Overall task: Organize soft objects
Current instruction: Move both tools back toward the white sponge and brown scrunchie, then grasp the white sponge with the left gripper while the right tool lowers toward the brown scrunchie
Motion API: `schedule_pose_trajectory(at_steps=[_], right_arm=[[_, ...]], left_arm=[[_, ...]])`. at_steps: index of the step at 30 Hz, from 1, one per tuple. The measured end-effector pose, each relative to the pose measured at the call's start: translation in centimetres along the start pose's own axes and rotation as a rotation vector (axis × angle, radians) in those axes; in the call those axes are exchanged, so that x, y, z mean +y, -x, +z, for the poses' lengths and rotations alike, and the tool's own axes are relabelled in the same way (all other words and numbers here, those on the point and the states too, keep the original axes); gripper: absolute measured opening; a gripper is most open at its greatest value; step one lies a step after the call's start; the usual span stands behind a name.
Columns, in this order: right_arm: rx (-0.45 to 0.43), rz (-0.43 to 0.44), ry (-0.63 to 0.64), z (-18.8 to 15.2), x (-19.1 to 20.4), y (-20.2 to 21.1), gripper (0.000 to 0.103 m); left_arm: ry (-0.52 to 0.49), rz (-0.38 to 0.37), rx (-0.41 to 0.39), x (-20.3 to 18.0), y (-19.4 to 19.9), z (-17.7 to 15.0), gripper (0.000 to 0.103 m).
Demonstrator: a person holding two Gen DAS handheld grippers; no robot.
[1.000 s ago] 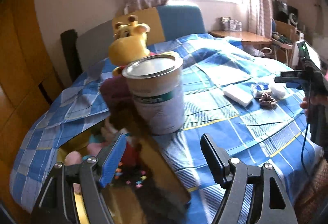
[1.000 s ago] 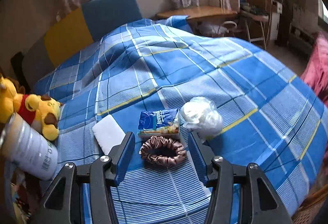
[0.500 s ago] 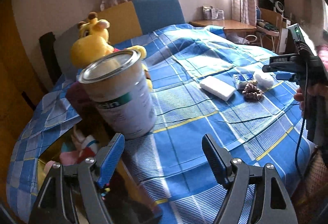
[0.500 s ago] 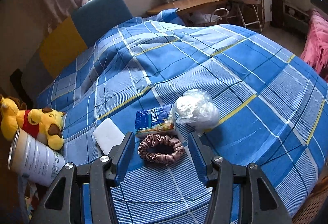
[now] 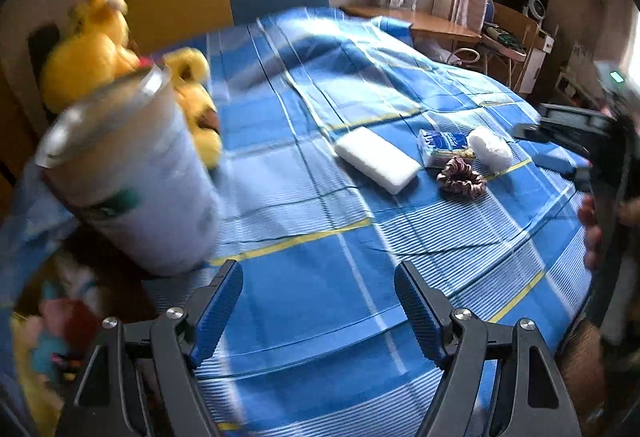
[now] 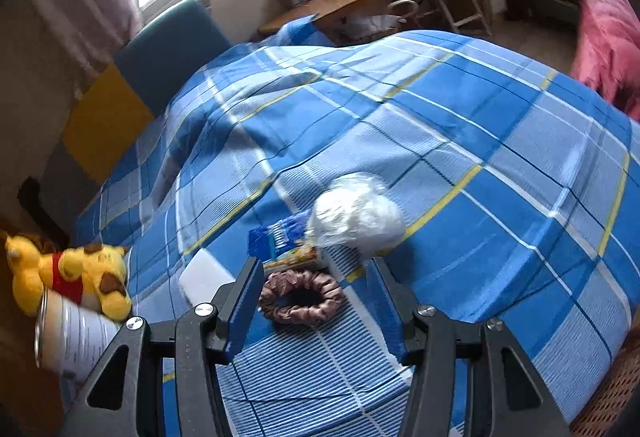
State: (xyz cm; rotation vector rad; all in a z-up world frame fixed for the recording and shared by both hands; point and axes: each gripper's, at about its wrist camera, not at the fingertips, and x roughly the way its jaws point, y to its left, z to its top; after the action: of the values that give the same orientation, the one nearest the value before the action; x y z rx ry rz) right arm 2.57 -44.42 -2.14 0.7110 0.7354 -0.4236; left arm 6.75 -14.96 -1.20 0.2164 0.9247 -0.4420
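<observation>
The scrunchie [image 6: 302,296] lies near the bed [image 6: 500,197] edge closest to you, between your right gripper's [image 6: 310,299] spread jaws but not yet pinched, the left gripper [image 5: 318,301] is open and empty, so sorting remains undone.

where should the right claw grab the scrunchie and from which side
Take the scrunchie from above, pinching across one side of its ruffled ring, or across the whole ring. It lies flat on the bedspread, hole up, so there is no upright edge to catch from the side. The right claw, open, already straddles it. Keep clear of the tissue pack just behind.
</observation>
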Motion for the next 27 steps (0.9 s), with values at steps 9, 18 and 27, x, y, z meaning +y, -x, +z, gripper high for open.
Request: schedule_pose_trajectory(at_steps=[9,18,27], right_arm=[[-0.01,0.044,-0.25,0.9,-4.5,0.4,0.054],[0.028,0.109,-0.307,0.6,-5.3,-0.2,0.054],[0.085,0.142,-0.269,0.2,-4.1,-1.3,0.054]], left_arm=[[0.12,-0.11,0.101,-1.1,-5.7,3.4,0.078],[0.194,-0.109,0.125,-2.7,-10.5,7.9,0.08],[0.277,-0.079,0.187,-3.4,-15.8,11.3,0.085]])
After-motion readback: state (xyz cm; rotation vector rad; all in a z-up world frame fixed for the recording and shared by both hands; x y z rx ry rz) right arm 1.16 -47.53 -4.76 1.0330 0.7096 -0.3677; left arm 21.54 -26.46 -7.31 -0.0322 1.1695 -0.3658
